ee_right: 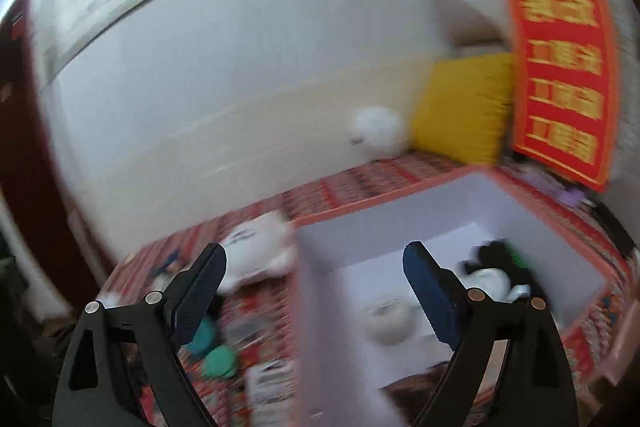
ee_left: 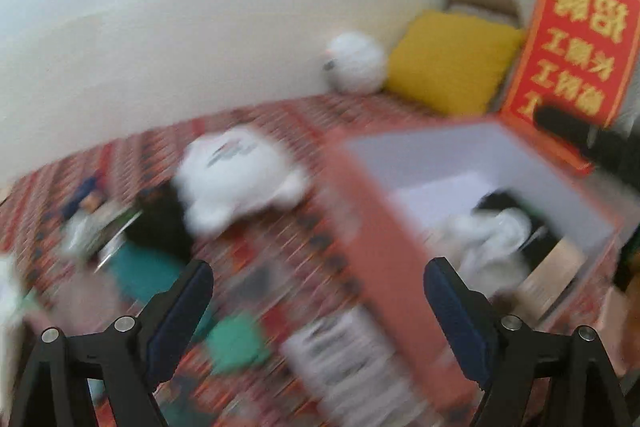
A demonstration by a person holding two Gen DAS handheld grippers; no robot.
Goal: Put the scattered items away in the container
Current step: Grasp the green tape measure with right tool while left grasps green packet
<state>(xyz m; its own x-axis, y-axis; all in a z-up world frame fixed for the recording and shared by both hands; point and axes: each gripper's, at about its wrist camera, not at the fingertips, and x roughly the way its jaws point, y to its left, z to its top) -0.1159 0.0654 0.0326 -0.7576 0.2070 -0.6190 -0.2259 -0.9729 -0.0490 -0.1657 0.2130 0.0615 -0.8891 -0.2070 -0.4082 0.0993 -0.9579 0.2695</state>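
Note:
An orange box (ee_left: 384, 239) with a white inside (ee_right: 532, 227) stands on a red patterned cloth and holds white and black soft items (ee_left: 496, 235) (ee_right: 492, 275). Left of the box a white plush (ee_left: 236, 175) (ee_right: 260, 247) lies over a black item (ee_left: 160, 223). Teal pieces (ee_left: 236, 343) (ee_right: 218, 359) and a white printed pack (ee_left: 340, 355) lie nearer. My left gripper (ee_left: 318, 291) is open above the box's near wall, with nothing between its fingers. My right gripper (ee_right: 316, 287) is open too, straddling the box's left wall. Both views are blurred.
A white wall runs behind the cloth. A white round plush (ee_left: 354, 63) (ee_right: 378, 129), a yellow cushion (ee_left: 452, 63) (ee_right: 464, 107) and a red sign with yellow characters (ee_left: 576, 43) (ee_right: 564, 67) stand at the back right. Small mixed items (ee_left: 92, 219) lie at far left.

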